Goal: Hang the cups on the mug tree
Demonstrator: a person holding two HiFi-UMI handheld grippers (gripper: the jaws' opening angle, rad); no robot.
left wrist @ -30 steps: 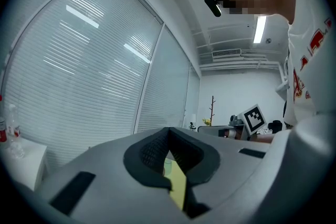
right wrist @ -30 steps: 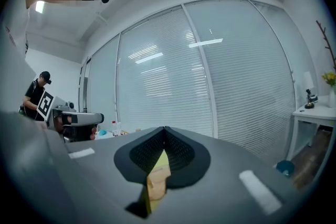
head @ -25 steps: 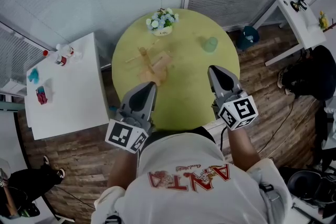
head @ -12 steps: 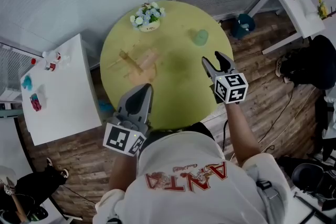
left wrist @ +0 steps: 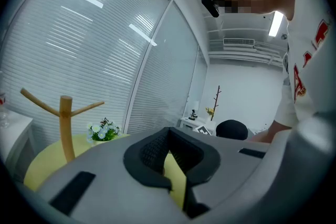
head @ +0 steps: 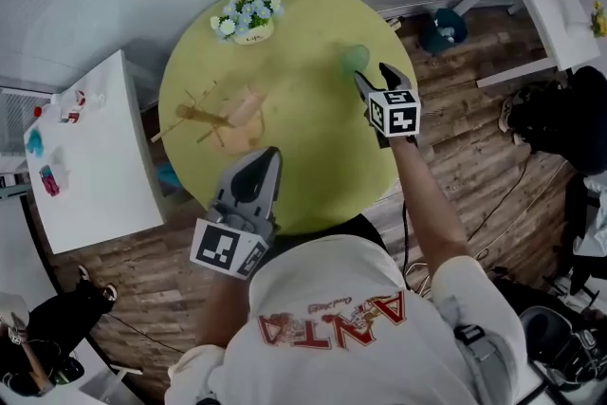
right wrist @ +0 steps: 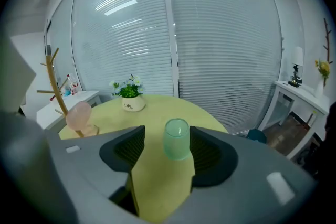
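Since a second ago the right tongs [head: 373, 74] have gone from the near edge of the round yellow-green surface [head: 303, 138] out to the right of the mug tree [head: 211, 116]. Their jaws, together back then, are opening. The left tongs [head: 266, 154] have stayed at the near edge.

That surface carries everything in the task, with the wooden mug tree on its left half. A white side surface [head: 90, 175] stands further left of the tree, off the round one. The tree stands upright, its bare pegs angling upward.

The left tongs hover nearer the person than the tree, jaws together and empty. The right tongs are well to the right of the tree, pointing away from the person. A pot of flowers [head: 247, 18] sits beyond the tree, by the far rim.

The green cup [right wrist: 177, 139] stands upright on the surface, well to the right of the tree. It is at the mouth of the right tongs, and neither pad touches it. A pink cup [right wrist: 79, 114] sits against the tree's trunk just above its base; whether it hangs from a peg I cannot tell.
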